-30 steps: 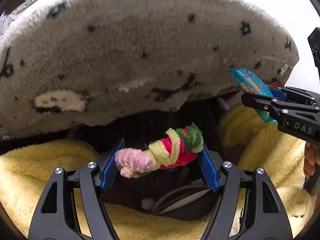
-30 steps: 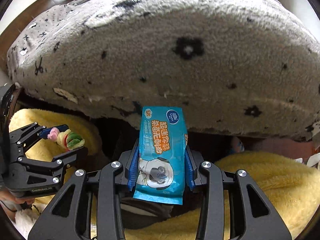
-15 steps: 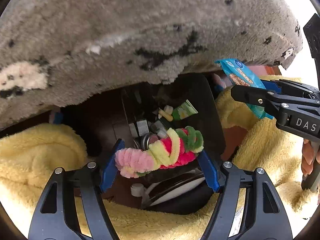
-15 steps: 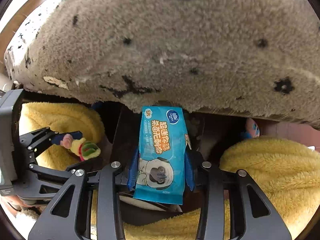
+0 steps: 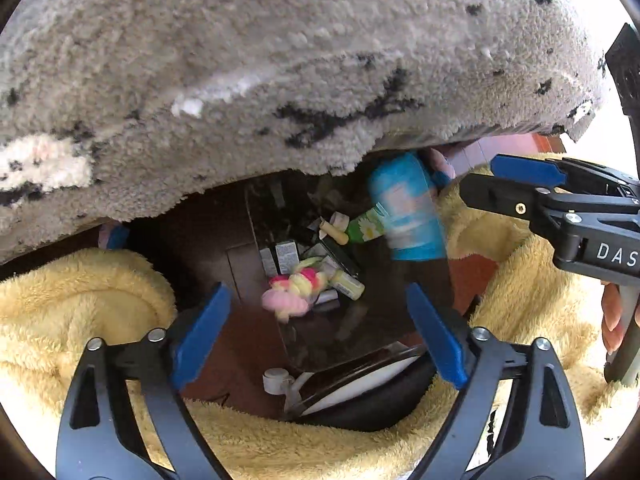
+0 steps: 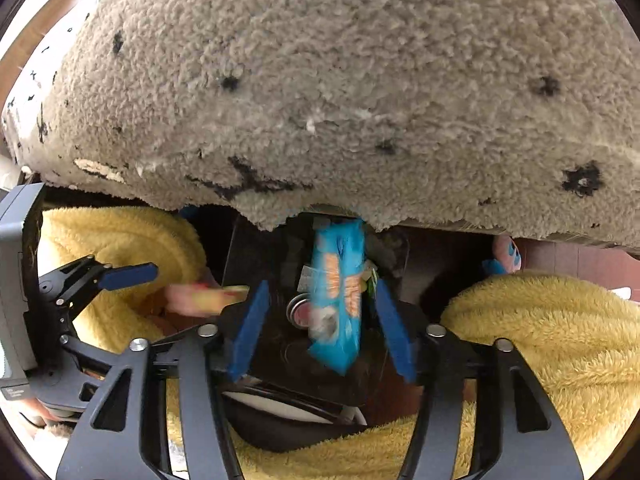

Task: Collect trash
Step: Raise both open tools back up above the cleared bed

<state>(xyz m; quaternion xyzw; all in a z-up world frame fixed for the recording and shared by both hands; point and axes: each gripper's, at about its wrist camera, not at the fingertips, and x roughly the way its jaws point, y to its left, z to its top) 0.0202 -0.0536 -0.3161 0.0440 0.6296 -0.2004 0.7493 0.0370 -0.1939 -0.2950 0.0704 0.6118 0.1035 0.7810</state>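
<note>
Grey shaggy rug (image 5: 280, 80) w/ black marks overhangs the whole top of both views, its ragged edge covering the far side of the trash bin (image 5: 260, 216) mouth. Yellow fleece (image 5: 80, 312) bulges at 9 and 3 o'clock of the opening, crowding it from both sides.

L gripper (image 5: 318, 332): jaws opening, spread wide, nothing betw them. Pipe-cleaner bundle (image 5: 294, 290) (pink/yellow/red, 1 pc) is loose, blurred, just above the gap at 12 o'clock, over the bin contents.

R gripper (image 6: 322, 326): jaws opening, pads clear of the blue wet-wipe pack (image 6: 338, 300) (1 pc), which sits blurred betw them, touching neither. From L wrist view the same pack shows at 1 o'clock, beside the R gripper's blue pad.

In bin: sm. bottles/boxes, count unclear; 1 green daisy-print packet (image 5: 366, 228). Round metal lid (image 6: 298, 312) beside the pack at 9 o'clock. Black-and-white object (image 5: 360, 384) at 6 o'clock, under the jaws. Pink-blue toy (image 6: 506, 256) at 3 o'clock below rug edge. Fingers (image 5: 610, 316) on R handle, far 3 o'clock.
</note>
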